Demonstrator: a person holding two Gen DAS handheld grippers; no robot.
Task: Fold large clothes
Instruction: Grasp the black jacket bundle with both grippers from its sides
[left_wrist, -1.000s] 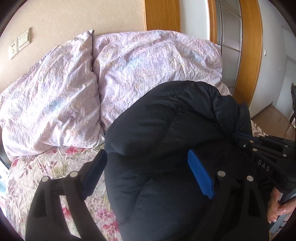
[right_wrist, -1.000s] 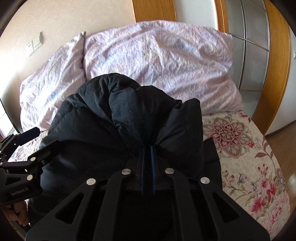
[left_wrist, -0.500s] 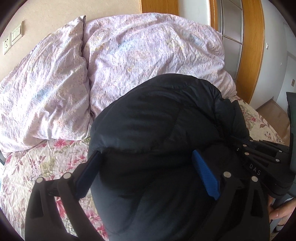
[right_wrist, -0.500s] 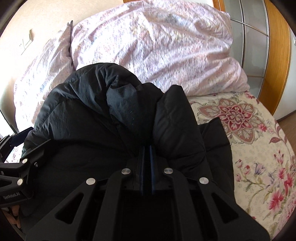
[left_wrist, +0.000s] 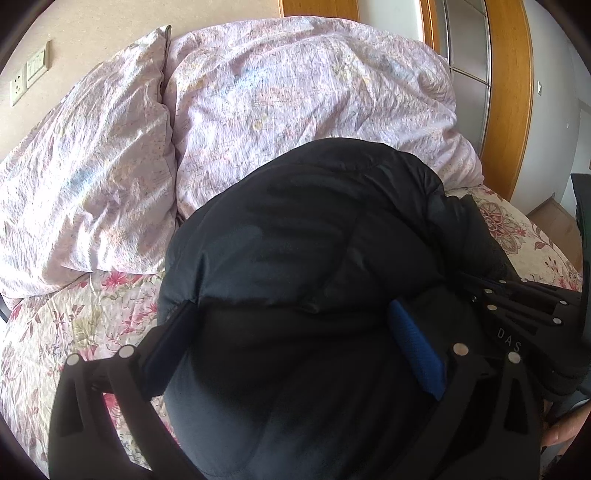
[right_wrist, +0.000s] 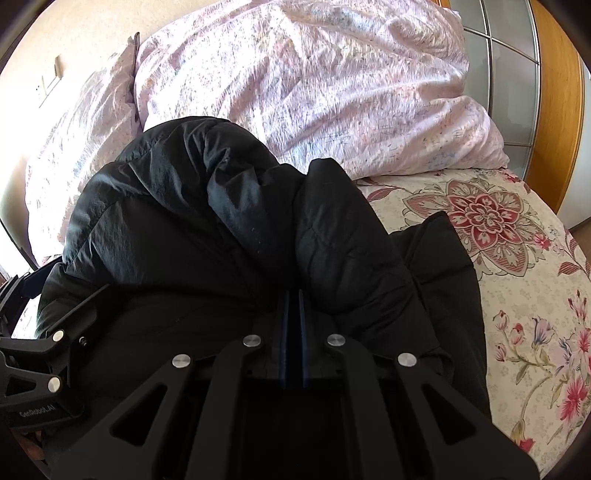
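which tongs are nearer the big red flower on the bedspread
Right. The right tongs, pinching the black jacket, sit just left of the red flower; the left tongs are opening farther left.

1. Left wrist view looks steeply down, close over the jacket (left_wrist: 295, 258), pillows (left_wrist: 184, 129) across the frame's top.
2. Right wrist view does likewise; both share jacket, pillows, bedspread (right_wrist: 517, 277).

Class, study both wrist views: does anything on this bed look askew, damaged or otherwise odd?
Nothing damaged or spilled. The black puffer jacket lies bunched in a lumpy heap on the floral bedspread, not flat, with one flap sticking out sideways.
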